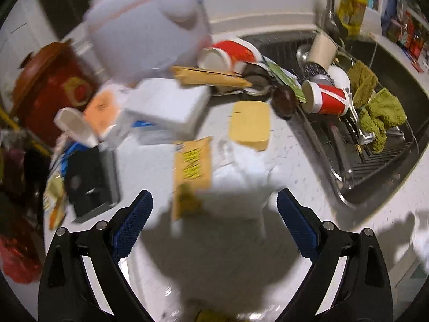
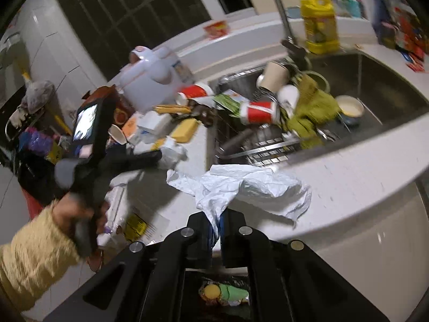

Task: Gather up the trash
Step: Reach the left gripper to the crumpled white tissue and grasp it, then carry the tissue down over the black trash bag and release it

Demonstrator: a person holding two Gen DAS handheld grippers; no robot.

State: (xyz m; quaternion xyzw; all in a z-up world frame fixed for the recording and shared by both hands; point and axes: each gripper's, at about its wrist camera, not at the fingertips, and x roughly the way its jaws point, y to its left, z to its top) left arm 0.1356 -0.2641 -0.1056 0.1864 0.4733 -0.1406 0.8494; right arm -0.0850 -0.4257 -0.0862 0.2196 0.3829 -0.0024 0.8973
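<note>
In the left wrist view, the left gripper [image 1: 214, 214] is hanging over the white worktop [image 1: 308, 161] with its blue-padded jaws spread wide and nothing between them. Ahead of it, a yellow wrapper [image 1: 191, 161] is lying flat on the worktop, with a yellow sponge [image 1: 250, 124] just beyond and a red paper cup [image 1: 325, 99] tipped on its side at the sink [image 1: 388, 166] edge.

In the right wrist view, the right gripper [image 2: 217, 222] is pinching a corner of a crumpled white plastic bag [image 2: 249, 187], jaws closed tight on it; the rest of the bag is sprawling over the worktop edge beside the sink. At left, a hand [image 2: 77, 214] in a yellow sleeve [image 2: 32, 257] is holding the other gripper's handle.
</note>
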